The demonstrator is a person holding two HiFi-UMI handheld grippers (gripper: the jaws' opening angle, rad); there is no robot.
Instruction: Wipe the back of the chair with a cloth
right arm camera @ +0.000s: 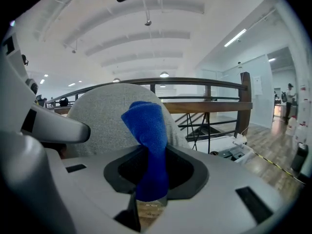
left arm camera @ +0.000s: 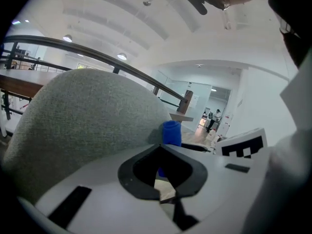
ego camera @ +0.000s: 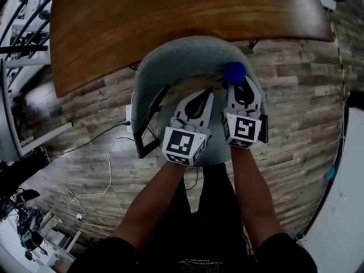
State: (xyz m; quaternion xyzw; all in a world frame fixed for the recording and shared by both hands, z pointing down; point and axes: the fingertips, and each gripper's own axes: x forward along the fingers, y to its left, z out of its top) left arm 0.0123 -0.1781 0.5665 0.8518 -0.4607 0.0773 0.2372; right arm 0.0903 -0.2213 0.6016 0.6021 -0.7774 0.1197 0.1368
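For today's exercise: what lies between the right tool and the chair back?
The blue cloth, held by the right tool, seen in right gripper view.

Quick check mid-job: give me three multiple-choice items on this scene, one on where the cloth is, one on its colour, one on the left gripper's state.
1. Where is the cloth?
A. on the table
B. in the right gripper, by the top of the chair back
C. on the floor

2. What colour is the cloth?
A. blue
B. white
C. red

3. How is the left gripper?
A. open and empty
B. shut on the cloth
C. shut and empty

Answers:
1 B: the right gripper view shows its jaws clamped on the cloth, with the grey chair back just beyond.
2 A: it shows blue in all three views.
3 C: the left gripper view shows its jaws together with nothing between them.
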